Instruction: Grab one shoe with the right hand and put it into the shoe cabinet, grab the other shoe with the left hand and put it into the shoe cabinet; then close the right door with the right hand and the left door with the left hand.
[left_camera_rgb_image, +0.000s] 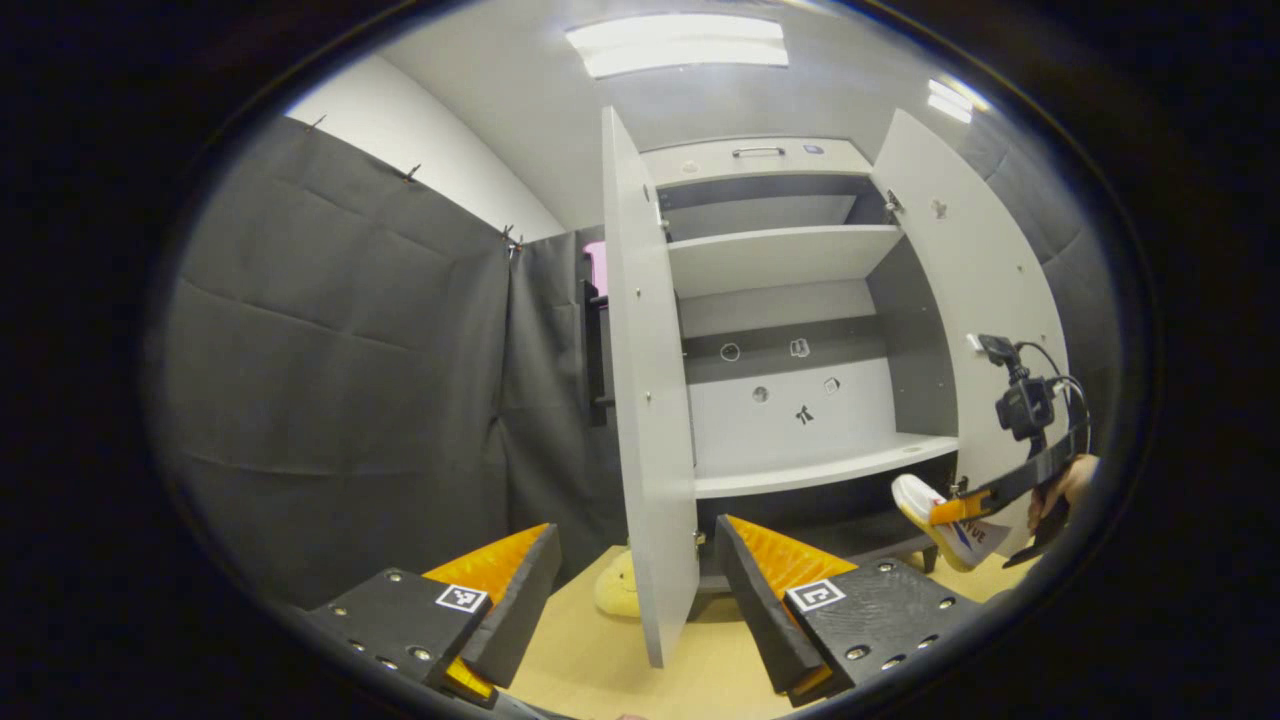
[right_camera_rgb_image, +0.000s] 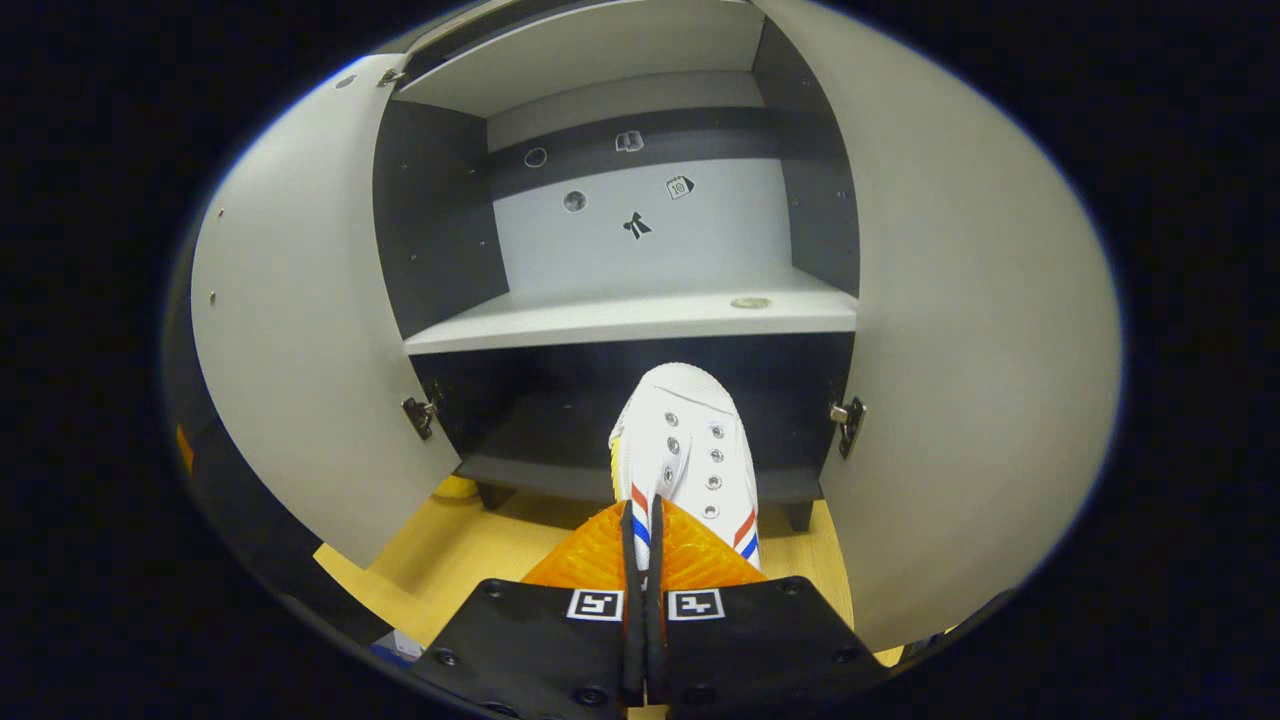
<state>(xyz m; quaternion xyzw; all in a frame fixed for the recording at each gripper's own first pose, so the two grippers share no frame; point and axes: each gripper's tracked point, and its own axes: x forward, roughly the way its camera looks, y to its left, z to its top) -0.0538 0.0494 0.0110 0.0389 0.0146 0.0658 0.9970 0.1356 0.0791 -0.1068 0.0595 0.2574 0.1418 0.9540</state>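
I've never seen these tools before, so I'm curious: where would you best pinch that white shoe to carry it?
Probably the thin rim of its opening at the heel end, coming from behind. The white shoe is bulky at the toe, but that rim fits between both fingers, as the right gripper shows, and the toe then points into the cabinet.

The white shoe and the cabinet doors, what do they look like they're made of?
The white shoe looks like canvas, matte, with metal-looking eyelets and red and blue stripes; the right gripper pinches it. The cabinet doors look like laminated board: flat, smooth, pale grey, with small screw heads and metal hinges. Both are guesses from looks.
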